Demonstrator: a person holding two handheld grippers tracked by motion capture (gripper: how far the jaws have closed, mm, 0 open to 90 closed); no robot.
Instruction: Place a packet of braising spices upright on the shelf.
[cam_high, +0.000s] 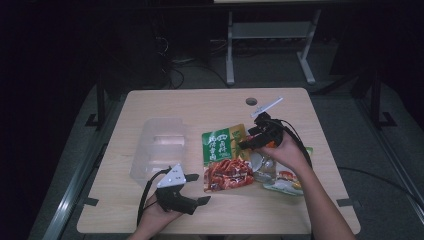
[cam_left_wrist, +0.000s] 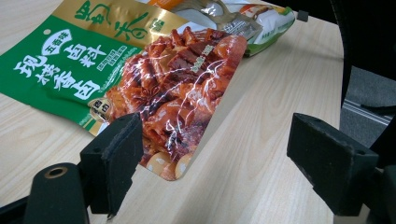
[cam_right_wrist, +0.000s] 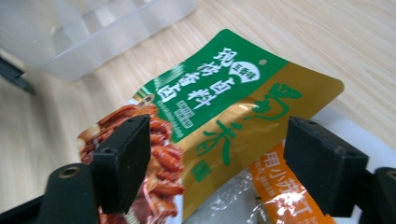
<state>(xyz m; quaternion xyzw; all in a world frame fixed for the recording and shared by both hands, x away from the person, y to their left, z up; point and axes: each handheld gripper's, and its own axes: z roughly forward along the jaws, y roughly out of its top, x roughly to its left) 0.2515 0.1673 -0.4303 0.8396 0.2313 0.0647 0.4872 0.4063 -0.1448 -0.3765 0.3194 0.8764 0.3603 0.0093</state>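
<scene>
We see the green and gold seasoning packet lying flat on the wooden counter, near its middle, with its red food picture toward the person's edge. Our left tool rests low by the near edge of the counter, jaws spread wide and gripping nothing; in the left gripper view the packet's red corner lies just past the left jaw, apart from both. Our right tool hovers over the packet's far right corner, jaws likewise released; in the right gripper view the packet lies between and beyond the two jaws, and we cannot tell whether either touches it. To the right of the packet, partly under its gold edge, lie other packets, one with an orange label. A clear plastic container stands to the left of the packet, apart from it.
</scene>
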